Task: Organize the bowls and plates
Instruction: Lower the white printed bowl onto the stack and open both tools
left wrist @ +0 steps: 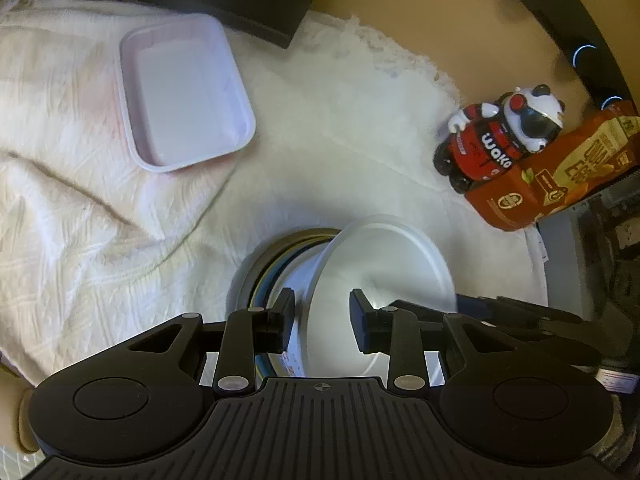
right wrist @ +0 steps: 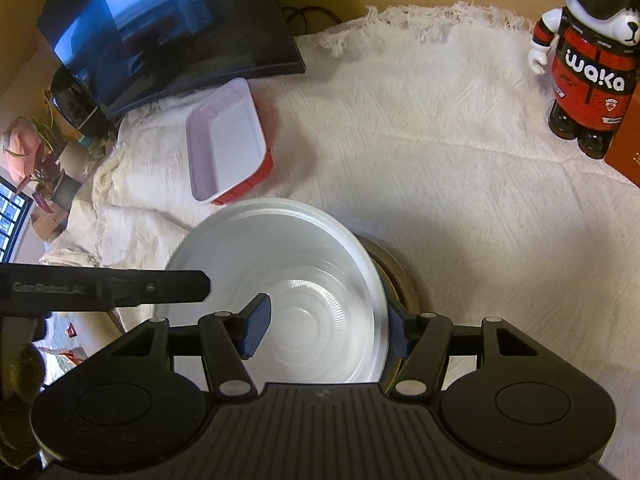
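Left wrist view: left gripper (left wrist: pixel 322 318) straddles the near wall of the white bowl (left wrist: pixel 384 268), one finger outside, one inside; whether the pads actually press the wall can't be told here. The bowl sits tilted over a stack of plates (left wrist: pixel 260 272) whose grey and coloured rims peek out on its left, near the front edge of the white cloth (left wrist: pixel 340 120) covering the desk. A white tray (left wrist: pixel 184 96) lies toward the cloth's back-left, well apart. A panda figure (left wrist: pixel 504 136) and an orange carton (left wrist: pixel 560 172) stand at the right edge.

Right wrist view: right gripper (right wrist: pixel 326 330) straddles the bowl's (right wrist: pixel 280 280) right rim, one blue pad (right wrist: pixel 256 330) inside, the other outside against the wall; looks like a pinch on the rim, contact not fully clear. The left gripper's finger (right wrist: pixel 160 286) reaches in from the left. A plate edge (right wrist: pixel 400 280) shows behind the bowl.

Handling, my read: thin moulded plastic, light, flexes under squeeze, smooth and slippery. Grip the rolled rim, the stiffest part, on opposite sides; squeeze gently or the wall buckles and pops free.
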Motion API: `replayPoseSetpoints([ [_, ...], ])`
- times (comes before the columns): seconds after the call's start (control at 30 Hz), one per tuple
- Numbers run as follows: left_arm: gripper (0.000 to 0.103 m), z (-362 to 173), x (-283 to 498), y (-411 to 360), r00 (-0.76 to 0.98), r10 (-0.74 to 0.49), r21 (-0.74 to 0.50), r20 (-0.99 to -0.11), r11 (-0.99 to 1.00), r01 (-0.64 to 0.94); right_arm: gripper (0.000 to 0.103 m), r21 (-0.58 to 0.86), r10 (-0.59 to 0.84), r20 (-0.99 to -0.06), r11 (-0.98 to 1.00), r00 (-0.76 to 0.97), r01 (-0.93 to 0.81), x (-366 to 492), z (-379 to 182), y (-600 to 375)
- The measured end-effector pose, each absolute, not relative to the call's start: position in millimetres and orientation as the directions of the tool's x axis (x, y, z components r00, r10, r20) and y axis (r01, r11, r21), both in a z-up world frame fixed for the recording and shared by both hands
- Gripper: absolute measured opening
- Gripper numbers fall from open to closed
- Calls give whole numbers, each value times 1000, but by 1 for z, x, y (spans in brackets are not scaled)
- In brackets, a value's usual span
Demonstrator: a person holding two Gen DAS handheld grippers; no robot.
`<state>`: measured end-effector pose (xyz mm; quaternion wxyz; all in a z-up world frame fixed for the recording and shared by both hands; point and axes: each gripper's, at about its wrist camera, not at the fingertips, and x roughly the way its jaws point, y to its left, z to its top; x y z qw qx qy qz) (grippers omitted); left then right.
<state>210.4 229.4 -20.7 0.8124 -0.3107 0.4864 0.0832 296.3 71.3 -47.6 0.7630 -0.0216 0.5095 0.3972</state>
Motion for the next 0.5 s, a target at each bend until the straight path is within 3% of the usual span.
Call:
replayPoseSetpoints([
  [0.5, 33, -13, 204, 232, 532, -173, -447, -829, 777, -444, 62, 383, 608, -775, 669, 173, -637, 293, -39, 65],
])
